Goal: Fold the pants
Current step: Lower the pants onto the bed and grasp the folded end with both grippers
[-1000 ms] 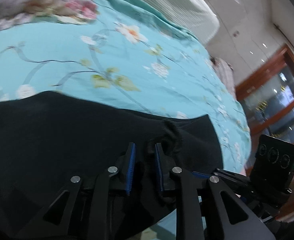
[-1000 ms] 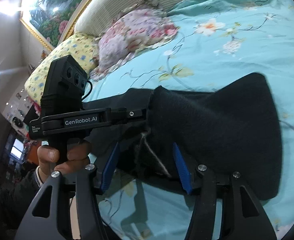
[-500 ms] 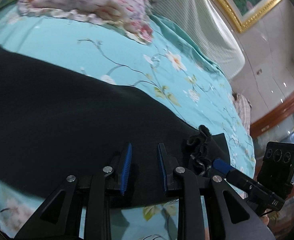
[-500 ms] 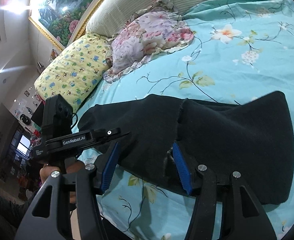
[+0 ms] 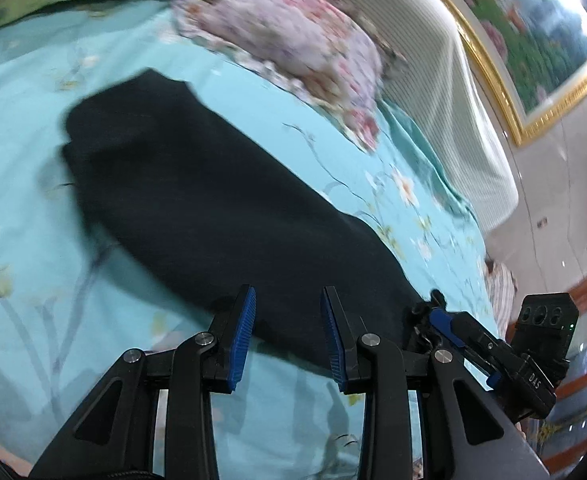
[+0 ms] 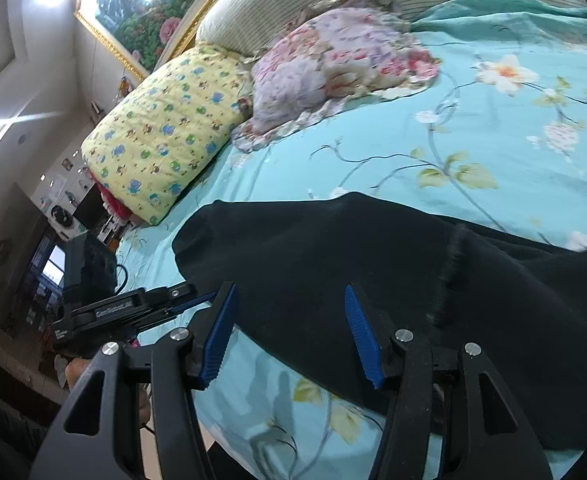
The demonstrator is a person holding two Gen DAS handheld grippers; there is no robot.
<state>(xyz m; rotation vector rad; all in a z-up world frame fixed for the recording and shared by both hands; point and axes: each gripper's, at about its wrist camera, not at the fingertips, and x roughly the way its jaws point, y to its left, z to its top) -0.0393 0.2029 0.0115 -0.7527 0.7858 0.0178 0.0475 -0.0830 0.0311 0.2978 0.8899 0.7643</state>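
A yellow pillow (image 6: 161,136) and a floral pillow (image 6: 333,64) lie at the head of a turquoise bedspread (image 5: 25,208). Black pants (image 5: 213,216) lie flat across it. The left gripper (image 5: 287,330) and right gripper (image 6: 289,330) hover over the pants' near edge, fingers apart, holding nothing.

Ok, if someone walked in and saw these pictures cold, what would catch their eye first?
The black pants sprawled across the turquoise flowered bedspread, dark against bright. Then the blue-padded left hand-held gripper and right hand-held gripper, both open just above the near edge of the pants. Behind, a yellow pillow and a pink floral pillow lie at the headboard.
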